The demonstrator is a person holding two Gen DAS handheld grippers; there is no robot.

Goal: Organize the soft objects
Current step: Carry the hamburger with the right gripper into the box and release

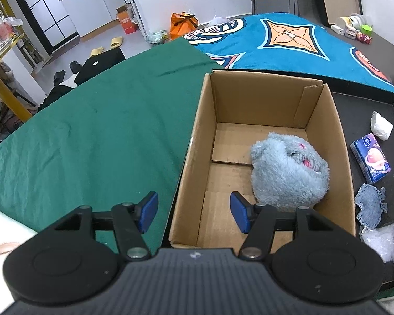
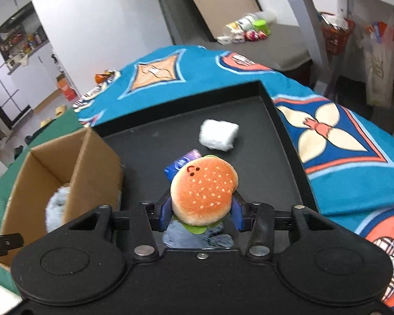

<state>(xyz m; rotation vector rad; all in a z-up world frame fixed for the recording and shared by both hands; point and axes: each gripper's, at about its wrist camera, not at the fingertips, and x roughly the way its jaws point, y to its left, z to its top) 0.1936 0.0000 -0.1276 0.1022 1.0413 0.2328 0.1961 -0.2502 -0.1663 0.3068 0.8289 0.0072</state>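
Burger plush (image 2: 203, 191) upright; grey plush (image 1: 289, 173) boxed

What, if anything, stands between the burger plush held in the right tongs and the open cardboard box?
Nothing visible blocks it. The right tongs grip the burger plush above the black tray. The cardboard box is open-topped to its left; only its near wall must be cleared. The grey plush inside leaves room.

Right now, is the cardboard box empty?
No, a fluffy grey-blue plush toy lies on the bottom of the cardboard box, against its right wall.
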